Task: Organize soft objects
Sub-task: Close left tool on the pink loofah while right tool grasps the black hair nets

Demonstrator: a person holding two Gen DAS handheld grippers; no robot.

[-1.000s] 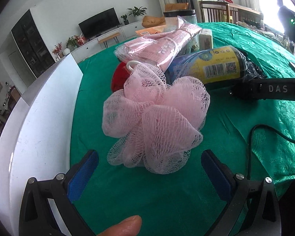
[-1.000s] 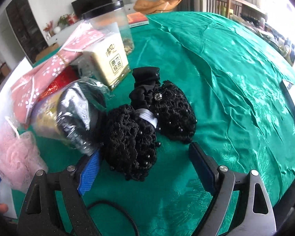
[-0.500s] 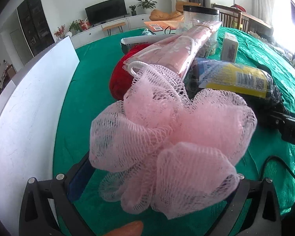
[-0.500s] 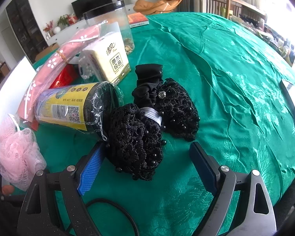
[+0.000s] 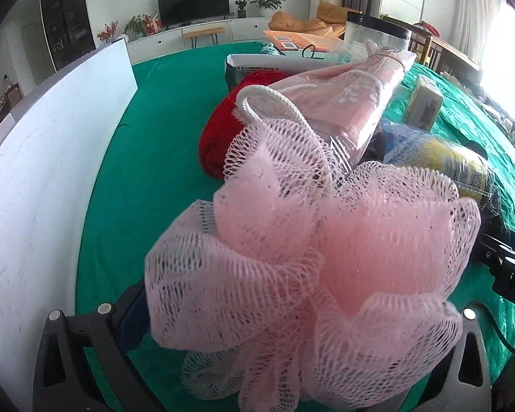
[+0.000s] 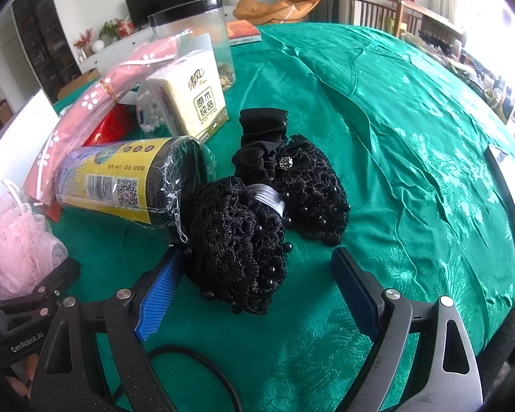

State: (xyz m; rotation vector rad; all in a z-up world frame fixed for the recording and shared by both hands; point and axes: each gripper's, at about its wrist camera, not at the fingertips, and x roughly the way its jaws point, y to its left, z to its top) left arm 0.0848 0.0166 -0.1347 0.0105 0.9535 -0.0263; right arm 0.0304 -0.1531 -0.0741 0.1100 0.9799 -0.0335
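A pink mesh bath pouf (image 5: 309,267) fills the left wrist view, right between the jaws of my left gripper (image 5: 292,336); it hides the fingertips, so the grip is unclear. It also shows in the right wrist view (image 6: 17,240) at the far left. A black beaded lace hair bun net (image 6: 250,237) with a black scrunchie (image 6: 262,144) lies on the green tablecloth (image 6: 395,137). My right gripper (image 6: 257,295) is open, its jaws on either side of the near lobe of the net.
A plastic-wrapped yellow-labelled roll (image 6: 127,182), a tissue pack (image 6: 192,99), a pink wrapped towel (image 5: 343,110), a red soft item (image 5: 223,137) and a clear jar (image 6: 202,34) crowd the table's left. A white board (image 5: 44,178) stands at the left. A black cable (image 6: 195,370) trails near the right gripper.
The left gripper has closed in on the pink pouf, which now fills its view. The right gripper has edged forward around the black net.
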